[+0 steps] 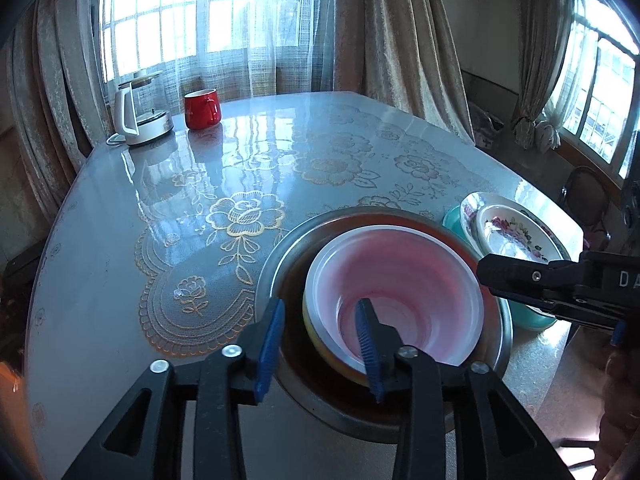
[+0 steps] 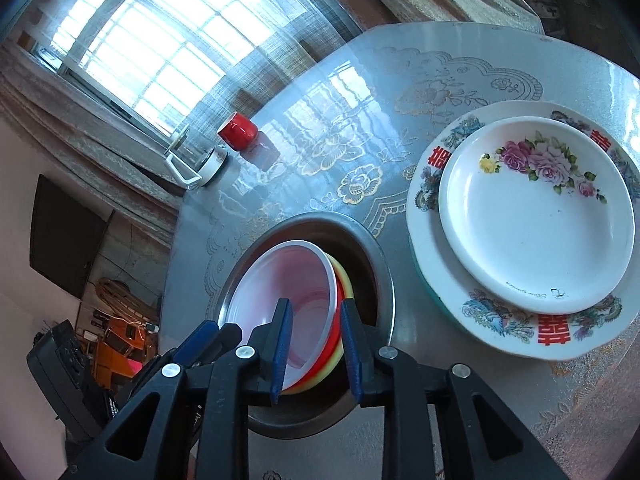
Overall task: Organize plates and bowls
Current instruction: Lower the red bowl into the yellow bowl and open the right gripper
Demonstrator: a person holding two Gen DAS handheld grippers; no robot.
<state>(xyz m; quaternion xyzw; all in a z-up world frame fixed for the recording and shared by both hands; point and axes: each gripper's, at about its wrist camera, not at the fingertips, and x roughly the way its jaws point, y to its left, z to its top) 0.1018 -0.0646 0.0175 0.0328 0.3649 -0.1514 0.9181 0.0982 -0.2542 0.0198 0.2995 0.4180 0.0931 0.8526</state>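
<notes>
Left gripper [image 1: 320,344]: its jaws sit on both sides of the near rim of the bowl stack, one blue pad inside the top bowl and one outside. I cannot tell if they are squeezing yet or only waiting.

Right gripper [image 2: 316,348]: the same on the other side of the stack. One pad is in the pink bowl and one is outside the yellow one. The gap looks wider than the rims, so it may not be holding yet, but I cannot tell.

Bowl stack [image 1: 394,296]: a white-and-pink bowl on top, with a red bowl [image 2: 334,344] and a yellow bowl [image 2: 347,286] under it. It sits tilted in the round metal-rimmed hole [image 1: 280,256] in the table [image 1: 120,248].

How it will feel: probably thin plastic, so light and a bit bendy. Smooth rims can slip.

Where to hold: on the rim, pinching all three layers, one gripper on each side.

Plates [image 2: 536,216]: a small flower plate on a big one, on something teal, just beside the hole. They look hard and could chip.

Far away: a red mug [image 1: 202,109] and a kettle [image 1: 138,114].
</notes>
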